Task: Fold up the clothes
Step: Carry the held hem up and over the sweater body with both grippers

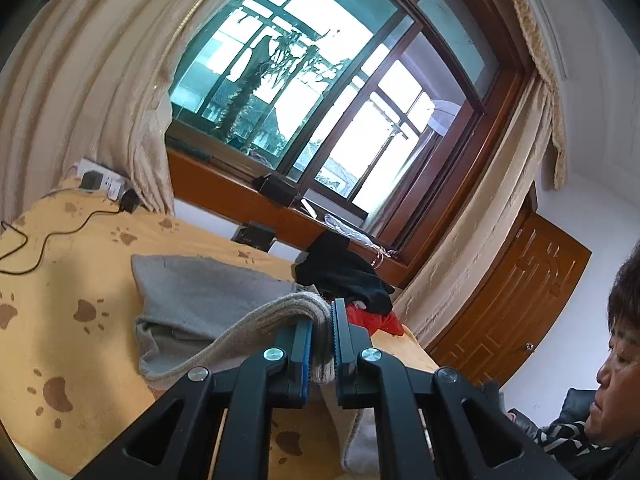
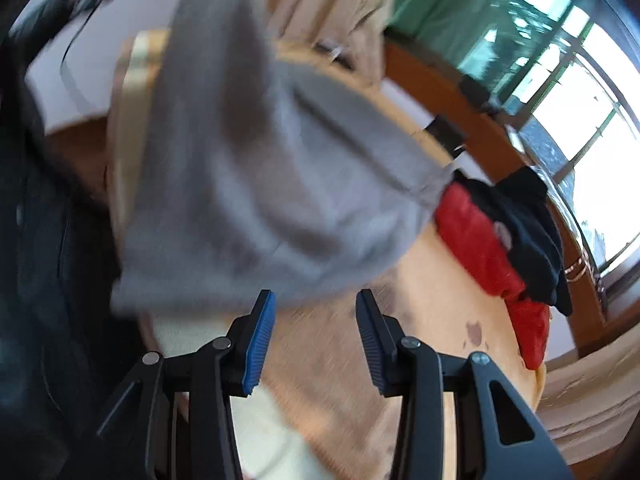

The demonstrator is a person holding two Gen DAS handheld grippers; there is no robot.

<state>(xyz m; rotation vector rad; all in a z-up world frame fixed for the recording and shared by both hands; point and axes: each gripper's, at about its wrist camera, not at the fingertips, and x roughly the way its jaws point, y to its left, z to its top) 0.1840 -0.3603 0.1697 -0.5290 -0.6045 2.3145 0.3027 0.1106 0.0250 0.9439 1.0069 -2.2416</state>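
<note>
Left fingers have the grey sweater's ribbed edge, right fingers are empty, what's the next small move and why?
Probably bring the right gripper to the grey sweater and pinch its near edge. The left gripper alone clamps the ribbed hem, so the cloth hangs lopsided; a second hold would let it fold evenly.

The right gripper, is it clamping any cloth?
No, the right gripper stands open with only the bed cover between its fingers; the grey garment lies beyond them.
</note>
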